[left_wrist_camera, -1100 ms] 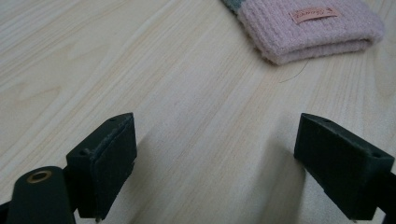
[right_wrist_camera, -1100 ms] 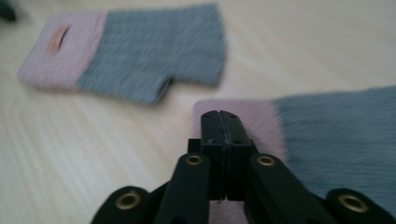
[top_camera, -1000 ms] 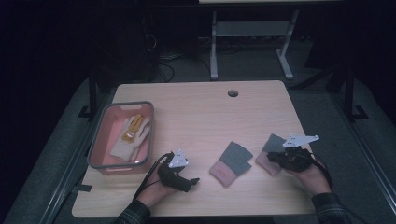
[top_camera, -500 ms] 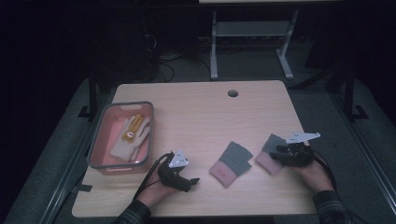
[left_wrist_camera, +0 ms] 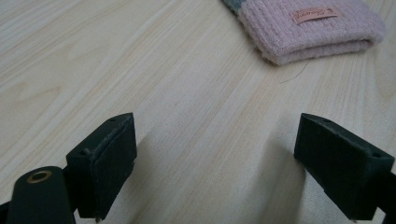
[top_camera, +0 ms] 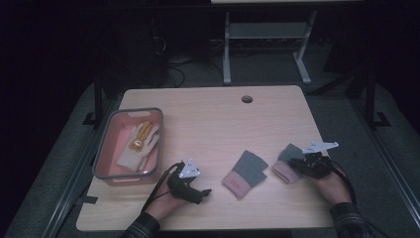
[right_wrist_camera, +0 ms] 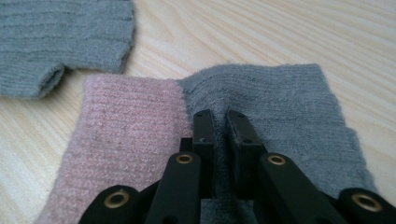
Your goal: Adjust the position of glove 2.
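Two knitted pink-and-grey mitts lay near the table's (top_camera: 208, 119) front edge. Having just closed, the right gripper (right_wrist_camera: 220, 122) pinched the right mitt (right_wrist_camera: 280, 107); the left gripper (left_wrist_camera: 215, 154) gaped empty. Next probably came lifting toward the pink bin (top_camera: 106, 148).

The high view is dim and grainy; the room around the table (top_camera: 208, 124) is almost black. Both gripper views are bright, with soft shadows, and the close jaws look slightly blurred.
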